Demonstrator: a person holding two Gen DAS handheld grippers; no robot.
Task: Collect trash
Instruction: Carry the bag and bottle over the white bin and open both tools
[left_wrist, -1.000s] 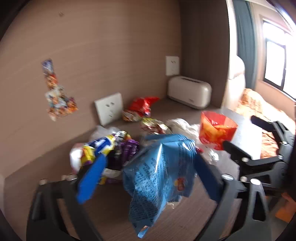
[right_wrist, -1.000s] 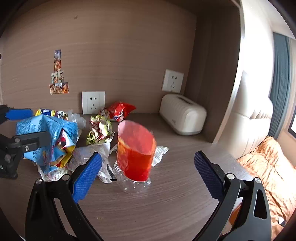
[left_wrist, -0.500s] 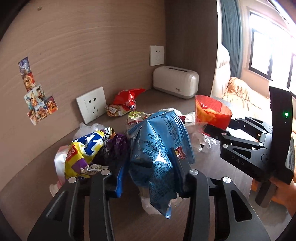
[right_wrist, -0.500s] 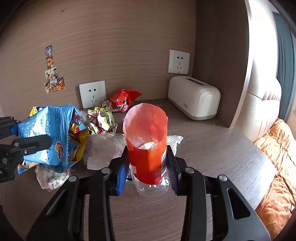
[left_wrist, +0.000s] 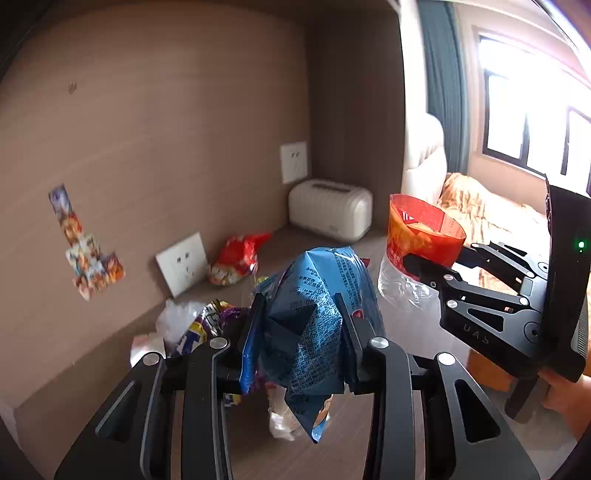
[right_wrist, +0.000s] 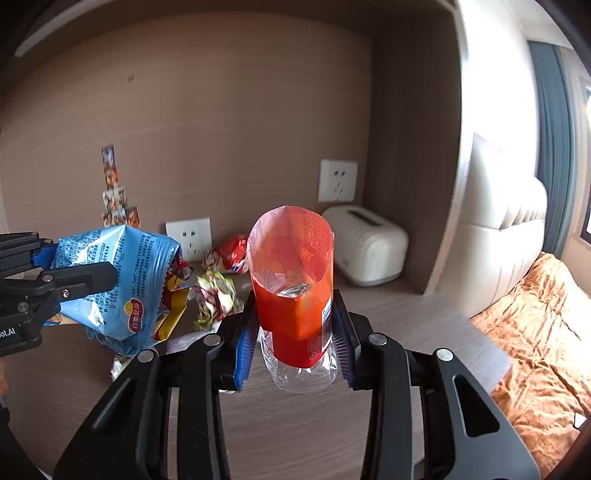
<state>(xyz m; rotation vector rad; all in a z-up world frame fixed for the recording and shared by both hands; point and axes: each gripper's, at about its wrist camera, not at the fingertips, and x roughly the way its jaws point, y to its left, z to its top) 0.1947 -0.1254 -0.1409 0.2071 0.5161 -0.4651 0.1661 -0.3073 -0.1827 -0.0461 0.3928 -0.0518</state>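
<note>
Blue crinkled foil fills the left claw (left_wrist: 301, 325): it pinches a chip bag (left_wrist: 317, 306) at mid-body, lifted clear of the desk (right_wrist: 303, 424), the bag's long axis roughly vertical with one torn end hanging down. The right claw (right_wrist: 295, 332) pinches a clear bottle (right_wrist: 299, 365) wearing a loose red sleeve (right_wrist: 291, 266); the bottle stands upright, its long axis vertical and the sleeve's open mouth pointing up, base just above or barely off the desk, hard to tell which. Two pieces are therefore in hand, but no bin shows in either view, so nothing looks deposited yet. Left on the desk are a red wrapper (left_wrist: 238, 264) by the wall socket (left_wrist: 183, 264), a yellow and purple wrapper pile (left_wrist: 207, 325) and a crumpled wrapper (right_wrist: 216, 301). By my reading, collection is in its early part.
</note>
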